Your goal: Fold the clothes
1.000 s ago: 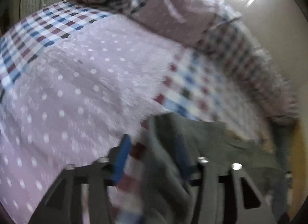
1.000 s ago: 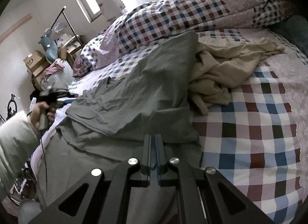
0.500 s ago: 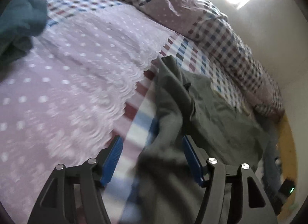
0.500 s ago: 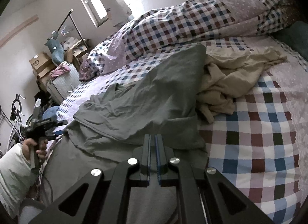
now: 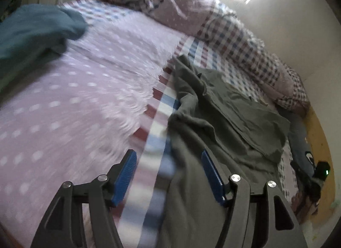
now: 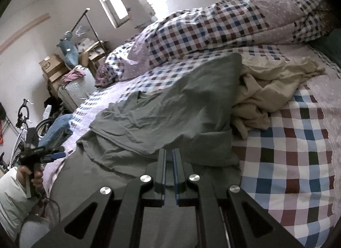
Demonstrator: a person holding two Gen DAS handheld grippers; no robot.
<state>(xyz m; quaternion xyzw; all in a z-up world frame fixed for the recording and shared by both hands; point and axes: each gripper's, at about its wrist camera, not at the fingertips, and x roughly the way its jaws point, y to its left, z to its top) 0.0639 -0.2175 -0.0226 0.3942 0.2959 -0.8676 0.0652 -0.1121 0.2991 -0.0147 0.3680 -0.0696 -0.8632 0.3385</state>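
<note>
The grey-green garment (image 6: 170, 120) lies spread and rumpled across the checked bed sheet (image 6: 294, 158) — the spreading-out step, by the look of it. The right gripper (image 6: 169, 158) is pinched closed on the garment's near edge. The left gripper (image 5: 168, 175) hovers with fingers wide, an edge of cloth between them but ungripped — next it probably needs to close on that edge.

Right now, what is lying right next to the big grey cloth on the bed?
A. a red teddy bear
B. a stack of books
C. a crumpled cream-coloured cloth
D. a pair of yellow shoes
C: in the right wrist view, a crumpled cream-coloured cloth lies bunched against the right edge of the grey cloth on the checked bed cover.
</note>
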